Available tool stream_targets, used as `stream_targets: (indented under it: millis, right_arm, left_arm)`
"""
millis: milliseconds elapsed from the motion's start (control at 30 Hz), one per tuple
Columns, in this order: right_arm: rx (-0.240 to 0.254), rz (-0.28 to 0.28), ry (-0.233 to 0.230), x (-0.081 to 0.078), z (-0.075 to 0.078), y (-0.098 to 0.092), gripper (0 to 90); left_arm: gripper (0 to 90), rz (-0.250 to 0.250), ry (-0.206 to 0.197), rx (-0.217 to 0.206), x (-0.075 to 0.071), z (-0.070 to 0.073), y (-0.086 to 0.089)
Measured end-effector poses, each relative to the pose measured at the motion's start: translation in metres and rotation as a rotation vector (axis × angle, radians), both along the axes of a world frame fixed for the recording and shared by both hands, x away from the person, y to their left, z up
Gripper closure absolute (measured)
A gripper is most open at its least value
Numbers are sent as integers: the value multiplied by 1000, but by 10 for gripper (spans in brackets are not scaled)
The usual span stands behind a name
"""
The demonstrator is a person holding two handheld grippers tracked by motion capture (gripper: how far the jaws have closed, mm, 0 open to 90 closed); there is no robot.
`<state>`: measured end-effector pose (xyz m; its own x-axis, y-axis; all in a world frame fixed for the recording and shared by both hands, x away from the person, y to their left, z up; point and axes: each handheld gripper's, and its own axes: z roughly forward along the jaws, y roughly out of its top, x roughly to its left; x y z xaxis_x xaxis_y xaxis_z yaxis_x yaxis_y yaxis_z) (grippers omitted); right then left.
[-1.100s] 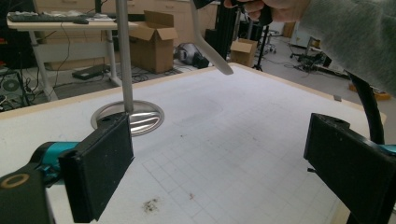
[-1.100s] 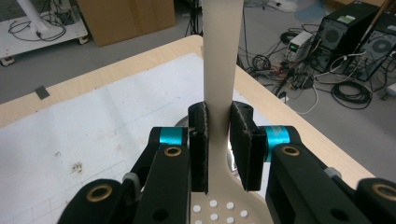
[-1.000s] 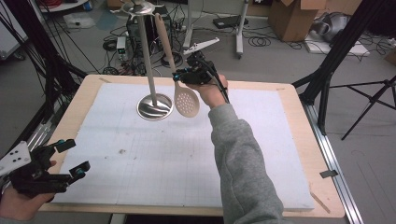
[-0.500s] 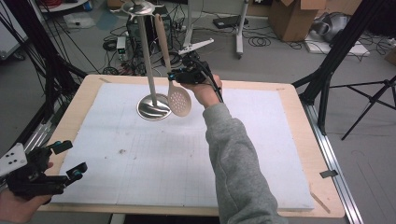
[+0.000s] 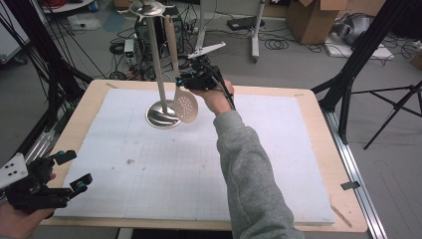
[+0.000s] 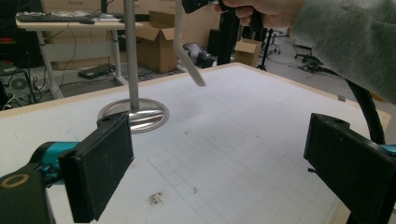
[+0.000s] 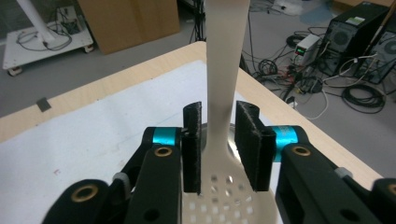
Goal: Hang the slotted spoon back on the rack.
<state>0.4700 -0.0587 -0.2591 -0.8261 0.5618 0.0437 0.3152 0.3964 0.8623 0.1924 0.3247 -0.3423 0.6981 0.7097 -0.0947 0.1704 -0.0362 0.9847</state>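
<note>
The slotted spoon (image 5: 185, 104) hangs by its long handle from the top of the metal stand (image 5: 160, 114), at about 12 o'clock on the desk (image 5: 298, 164). Half a second ago its holed head swung out farther from the pole; now it hangs closer in, over the round base. The right gripper (image 5: 185, 81) has its jaws on both sides of the handle, just above the head. In the right gripper view there is a small gap on each side, so the jaws look released, not squeezing. I think the spoon is now hung up and being let go. The left gripper (image 5: 74, 172) waits at 7 o'clock, jaws wide apart, holding nothing.
</note>
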Motion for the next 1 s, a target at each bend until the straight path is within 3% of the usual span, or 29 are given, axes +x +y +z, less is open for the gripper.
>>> stream_targets:
  millis: [333, 567, 767, 1000]
  right_arm:
    - [24, 14, -38, -9, -7, -7, 317]
    - [42, 35, -58, -14, -12, -15, 170]
    - [88, 30, -81, -24, -11, -24, 147]
    - [81, 41, -81, -37, -17, -32, 141]
  left_arm:
    - [85, 10, 1, 2, 0, -1, 1]
    - [85, 15, 1, 2, 2, -2, 1]
    - [85, 18, -3, 0, 4, -2, 1]
    - [83, 15, -9, 4, 8, -1, -3]
